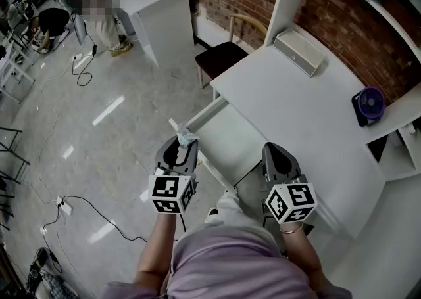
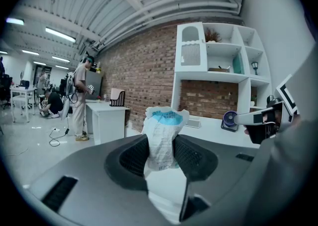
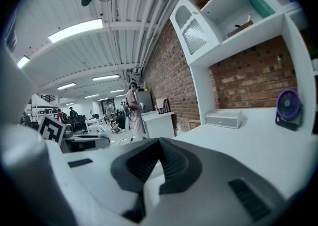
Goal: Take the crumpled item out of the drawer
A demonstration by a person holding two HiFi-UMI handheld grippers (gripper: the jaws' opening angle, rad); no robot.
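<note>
1. Drawer (image 1: 227, 141): pulled out from the front of the white desk (image 1: 296, 107), its white inside in plain sight.
2. Crumpled item (image 2: 164, 128): a white wrapper with blue print, out of the drawer and held upright just beside the drawer's outer left corner.
3. Left gripper (image 2: 163, 148): jaws partly apart, pads pressing the wrapper from both sides.
4. Right gripper (image 3: 158, 146): jaws closed together with nothing between them, at the drawer's right end by the desk edge.
5. Desk top: a pale box (image 1: 299, 51) and a purple fan (image 1: 370, 104), well apart.

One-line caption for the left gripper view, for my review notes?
Left tool grips a crumpled white-and-blue wrapper upright between its jaws, brick wall and white shelving behind.
</note>
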